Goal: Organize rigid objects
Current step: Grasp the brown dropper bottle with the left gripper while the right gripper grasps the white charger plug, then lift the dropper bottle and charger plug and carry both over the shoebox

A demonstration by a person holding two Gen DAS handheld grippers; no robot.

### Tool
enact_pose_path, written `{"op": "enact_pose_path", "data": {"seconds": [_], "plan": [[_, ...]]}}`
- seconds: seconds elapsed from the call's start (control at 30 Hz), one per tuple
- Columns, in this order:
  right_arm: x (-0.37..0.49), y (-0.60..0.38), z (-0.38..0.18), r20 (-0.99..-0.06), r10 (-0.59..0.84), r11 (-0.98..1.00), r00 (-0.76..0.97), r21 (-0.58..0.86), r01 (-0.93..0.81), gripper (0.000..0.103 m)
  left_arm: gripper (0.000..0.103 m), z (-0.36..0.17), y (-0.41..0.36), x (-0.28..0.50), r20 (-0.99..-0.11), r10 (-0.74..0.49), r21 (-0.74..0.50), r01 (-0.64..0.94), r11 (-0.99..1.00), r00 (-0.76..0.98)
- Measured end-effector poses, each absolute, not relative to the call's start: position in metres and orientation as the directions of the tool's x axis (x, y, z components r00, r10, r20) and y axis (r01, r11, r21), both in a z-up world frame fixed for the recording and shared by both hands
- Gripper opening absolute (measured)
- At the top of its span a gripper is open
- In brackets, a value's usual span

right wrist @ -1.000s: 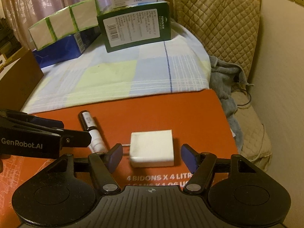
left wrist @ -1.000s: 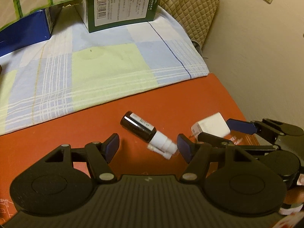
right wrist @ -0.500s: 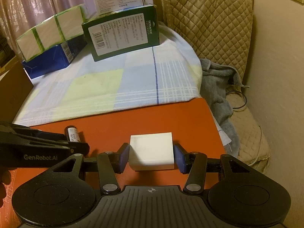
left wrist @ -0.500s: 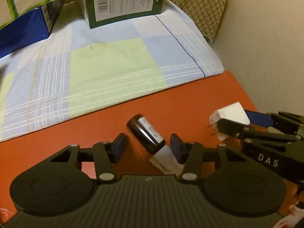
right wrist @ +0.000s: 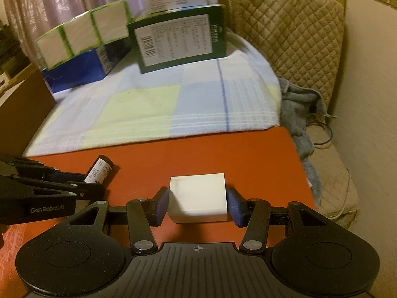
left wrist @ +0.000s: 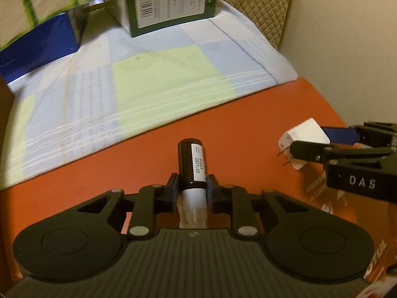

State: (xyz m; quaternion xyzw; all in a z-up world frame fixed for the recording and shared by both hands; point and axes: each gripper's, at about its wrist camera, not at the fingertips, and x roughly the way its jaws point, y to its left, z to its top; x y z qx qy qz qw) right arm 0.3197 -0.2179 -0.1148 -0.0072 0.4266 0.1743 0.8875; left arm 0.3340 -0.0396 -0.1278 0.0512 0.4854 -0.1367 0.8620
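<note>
A: Left gripper (left wrist: 192,190) is clamped on the small dark bottle (left wrist: 192,164). Pads press both sides near the white cap end, and the labelled dark body sticks out forward past the fingertips. Jaws have just been closing, bottle between them.

B: Right gripper (right wrist: 197,202)?

A: Clamped on the white charger block (right wrist: 198,197). Blue pads (right wrist: 162,204) sit flush on its left and right faces. Jaws closed further within the last second, now steady on the block.

B: Where is everything?

A: Both items are over the orange surface (left wrist: 235,124), near its right edge, and the bottle is left of the charger. Can't tell whether either still touches it. In the left wrist view the charger's metal prongs point left, toward the bottle.

B: Background?

A: Checked cloth (left wrist: 139,79) covers the far part, its hem lying along the orange surface's far edge. On the cloth's far end there's a green box (left wrist: 171,0) and a blue box (left wrist: 39,42) with a green-edged white pack (left wrist: 49,2) on top. A quilted beige cover (right wrist: 292,32) is at the right.
</note>
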Motion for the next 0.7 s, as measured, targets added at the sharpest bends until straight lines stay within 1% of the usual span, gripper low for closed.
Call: {"op": "enact_pose_path", "data": {"seconds": [0.47,0.7], "plan": [[0.281,-0.164,-0.116,-0.771,0.394,0.874,0.501,0.145,-0.464,0.047,0.019,-0.123,0.035,0.268,-0.864,-0.113,-0.041,0.156,0.987,0.49],[0.258,-0.138,-0.118,-0.773,0.439,0.827,0.459,0.148,-0.542,0.047,0.019,-0.12,0.057,0.245,-0.868,-0.109,-0.068,0.1,0.993,0.484]]}}
